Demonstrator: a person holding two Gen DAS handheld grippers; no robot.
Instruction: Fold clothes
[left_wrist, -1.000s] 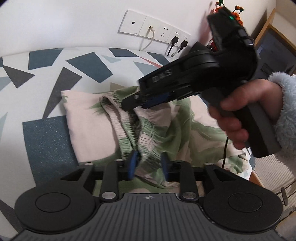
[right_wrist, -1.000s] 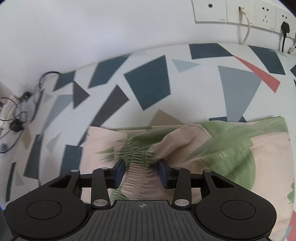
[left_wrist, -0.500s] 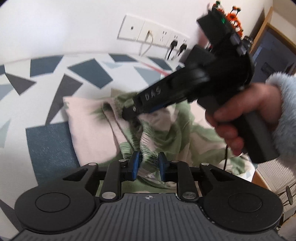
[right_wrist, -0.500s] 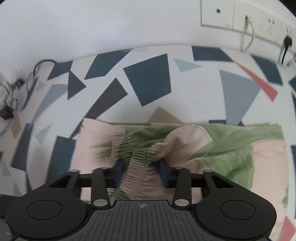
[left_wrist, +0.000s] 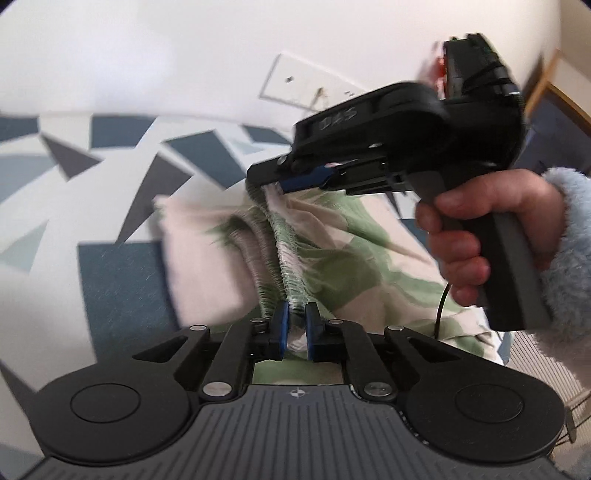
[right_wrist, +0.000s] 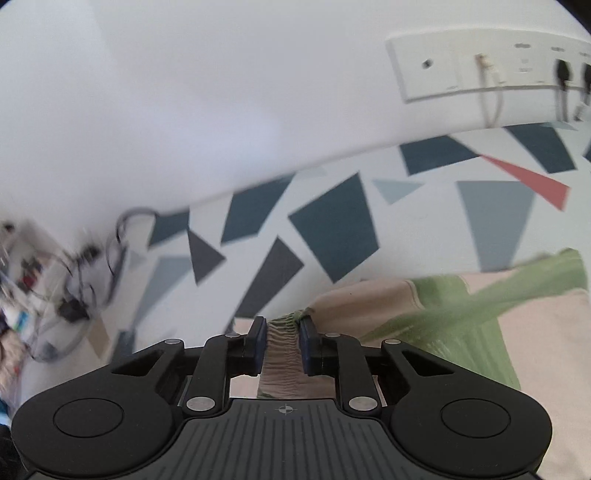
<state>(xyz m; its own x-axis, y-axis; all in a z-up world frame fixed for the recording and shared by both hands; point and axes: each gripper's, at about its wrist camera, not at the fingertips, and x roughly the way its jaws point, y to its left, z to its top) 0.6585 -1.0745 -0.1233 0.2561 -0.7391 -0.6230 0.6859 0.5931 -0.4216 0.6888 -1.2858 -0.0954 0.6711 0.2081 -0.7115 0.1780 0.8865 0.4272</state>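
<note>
Right now both your tools are clenched on the shorts' (left_wrist: 332, 266) elastic waistband, left tool (left_wrist: 294, 325) at lower centre, right tool (right_wrist: 281, 350) likewise, lifting them off the bed (right_wrist: 332, 229); soft, light cloth sags, so keep gripping that gathered band.

Between the jaws, the shorts (left_wrist: 332, 254) are soft matt cloth with a ribbed, gathered waistband (right_wrist: 282, 345); the sleeve (left_wrist: 569, 258) is fluffy fleece.

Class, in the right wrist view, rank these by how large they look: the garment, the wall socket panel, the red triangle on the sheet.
1. Garment, partly cut off by the frame.
2. Wall socket panel.
3. Red triangle.
</note>
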